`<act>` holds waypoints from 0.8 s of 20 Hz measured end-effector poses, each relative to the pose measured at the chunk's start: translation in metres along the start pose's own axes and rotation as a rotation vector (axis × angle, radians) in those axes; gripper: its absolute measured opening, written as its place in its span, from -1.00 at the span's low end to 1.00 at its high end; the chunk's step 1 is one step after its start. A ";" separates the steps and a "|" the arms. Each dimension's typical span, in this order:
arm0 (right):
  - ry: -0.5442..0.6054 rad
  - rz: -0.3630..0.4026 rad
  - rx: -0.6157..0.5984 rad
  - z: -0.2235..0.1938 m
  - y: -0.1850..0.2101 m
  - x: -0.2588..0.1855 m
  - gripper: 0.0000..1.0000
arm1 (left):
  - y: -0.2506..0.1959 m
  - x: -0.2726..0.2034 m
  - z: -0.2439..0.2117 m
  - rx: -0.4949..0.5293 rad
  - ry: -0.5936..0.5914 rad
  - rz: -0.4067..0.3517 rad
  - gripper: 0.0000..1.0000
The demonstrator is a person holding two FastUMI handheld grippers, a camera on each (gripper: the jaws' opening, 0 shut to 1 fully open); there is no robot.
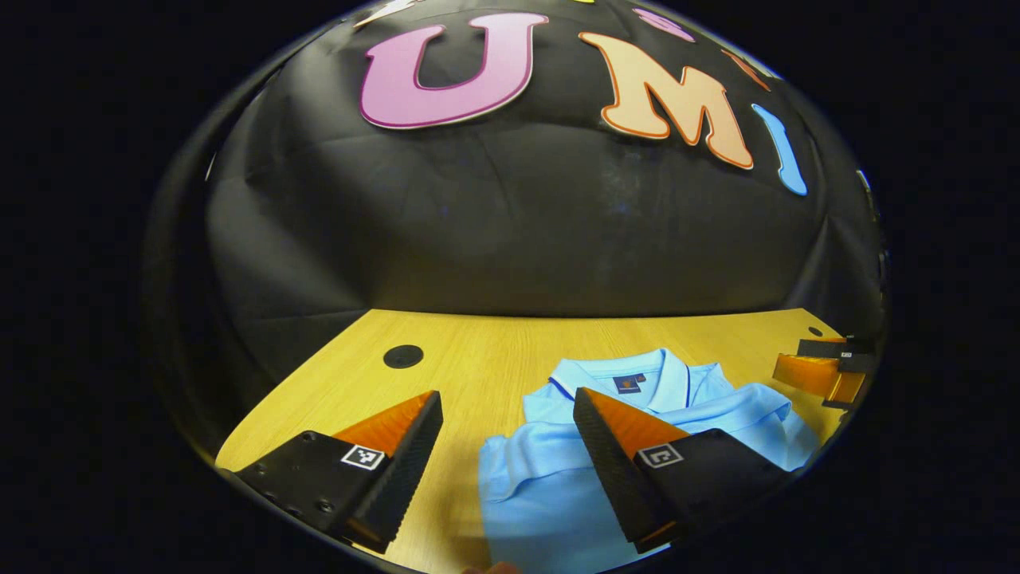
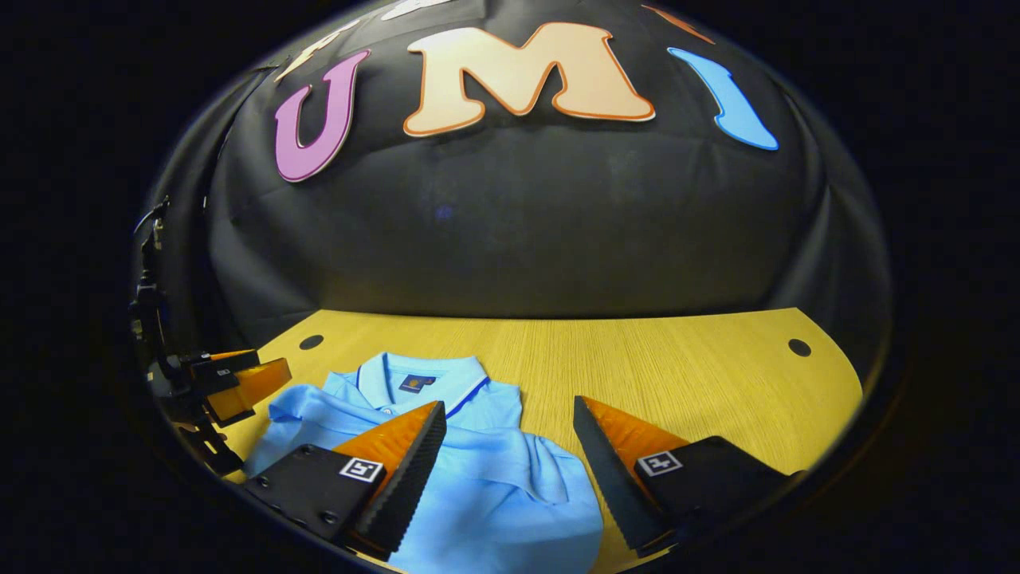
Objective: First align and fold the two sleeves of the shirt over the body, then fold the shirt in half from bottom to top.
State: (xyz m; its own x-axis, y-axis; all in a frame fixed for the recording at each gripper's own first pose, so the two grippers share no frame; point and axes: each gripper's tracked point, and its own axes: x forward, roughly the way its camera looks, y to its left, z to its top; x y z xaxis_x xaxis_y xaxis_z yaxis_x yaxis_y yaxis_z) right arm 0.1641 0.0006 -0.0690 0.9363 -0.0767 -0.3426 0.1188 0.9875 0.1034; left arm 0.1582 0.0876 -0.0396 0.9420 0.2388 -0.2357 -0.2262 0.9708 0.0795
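Both claws hang released over the table, fingers spread and gripping nothing. My left gripper (image 1: 508, 434) has bare wood under its left finger, while its right finger sits over the light blue shirt (image 1: 558, 478) — the cloth's near left edge falls in the gap between them. My right gripper (image 2: 508, 442) mirrors that: left finger over the shirt (image 2: 494, 478), right finger over the wooden table (image 2: 677, 367). Beyond the fingertips lies the collar (image 2: 422, 375), pointing away, with both sleeves already lying folded across the body. Farther off stands the black booth wall (image 2: 510, 231).
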 end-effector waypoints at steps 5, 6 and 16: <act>-0.073 0.023 0.044 0.007 -0.008 -0.042 0.98 | -0.002 -0.042 0.008 0.009 -0.052 -0.032 0.92; -0.094 0.022 0.030 0.009 -0.010 -0.053 0.97 | -0.001 -0.055 0.010 0.015 -0.066 -0.033 0.92; -0.237 0.102 -0.028 0.008 0.009 -0.143 0.97 | -0.018 -0.133 0.003 -0.033 -0.147 -0.082 0.92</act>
State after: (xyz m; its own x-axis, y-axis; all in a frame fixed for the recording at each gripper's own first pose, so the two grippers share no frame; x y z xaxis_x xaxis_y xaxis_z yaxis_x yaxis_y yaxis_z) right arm 0.0342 0.0193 -0.0116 0.9947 -0.0030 -0.1031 0.0133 0.9950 0.0989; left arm 0.0375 0.0380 -0.0063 0.9832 0.1556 -0.0954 -0.1530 0.9877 0.0332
